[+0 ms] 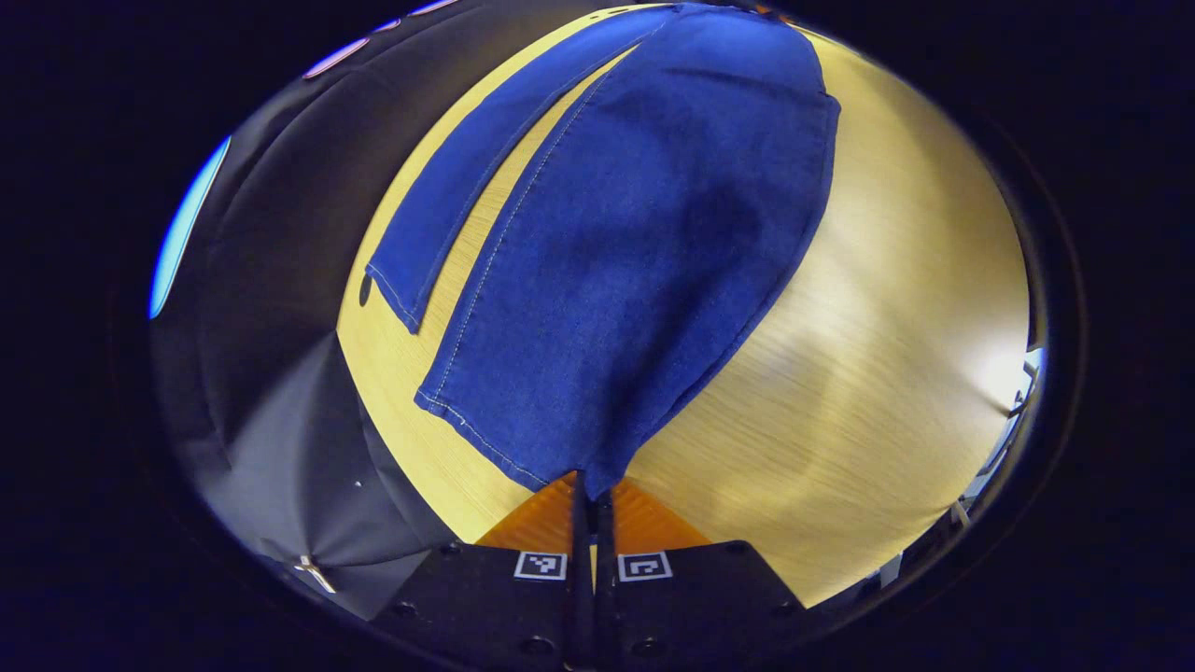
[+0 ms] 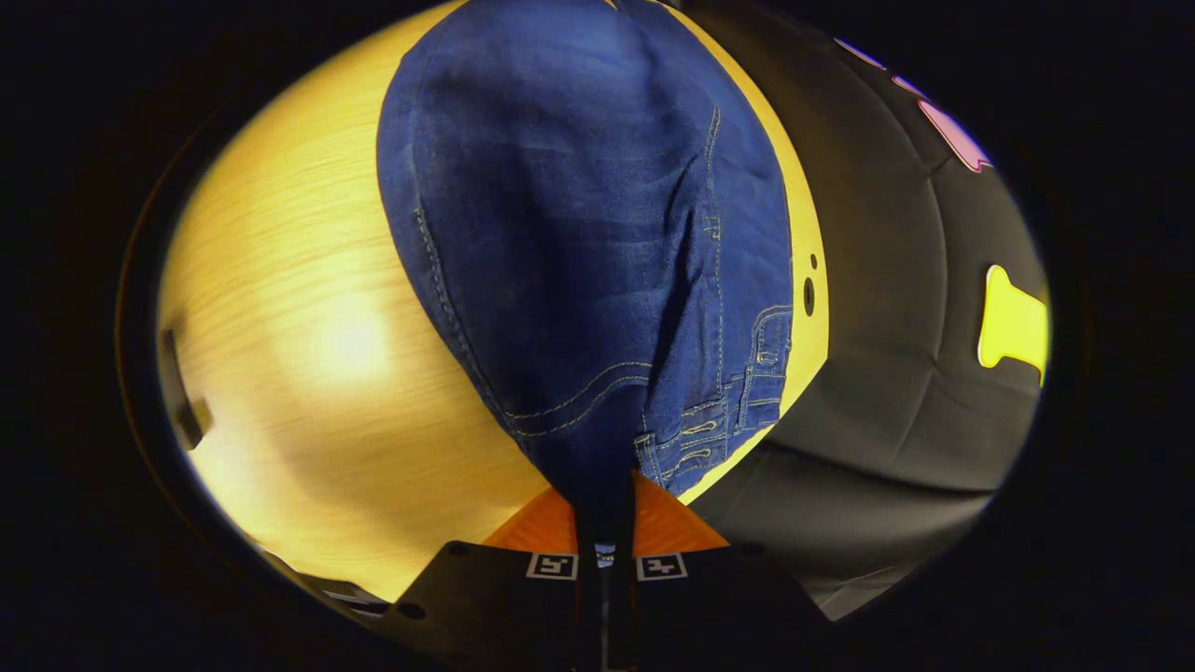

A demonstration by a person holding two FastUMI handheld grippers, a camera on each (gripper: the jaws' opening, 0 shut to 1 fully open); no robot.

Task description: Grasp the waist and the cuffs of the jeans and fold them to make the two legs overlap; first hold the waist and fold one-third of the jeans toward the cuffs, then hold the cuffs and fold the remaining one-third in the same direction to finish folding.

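Observation:
Blue jeans (image 1: 635, 233) lie spread on a light wooden table (image 1: 859, 373). In the left gripper view my left gripper (image 1: 590, 495) is shut on the cuff corner of the nearer leg, which rises off the table toward the fingers. The other leg (image 1: 467, 196) lies flat to the left, its cuff apart from the held one. In the right gripper view my right gripper (image 2: 607, 509) is shut on the waist end of the jeans (image 2: 579, 233). The denim is lifted to the fingers, with belt loops and a pocket seam (image 2: 738, 392) beside them.
The table's edge runs close to the jeans on the left in the left gripper view, with black cloth (image 1: 271, 280) beyond. In the right gripper view the edge and a dark hole (image 2: 808, 296) in the tabletop lie to the right. Bare wood (image 2: 308, 355) stretches left.

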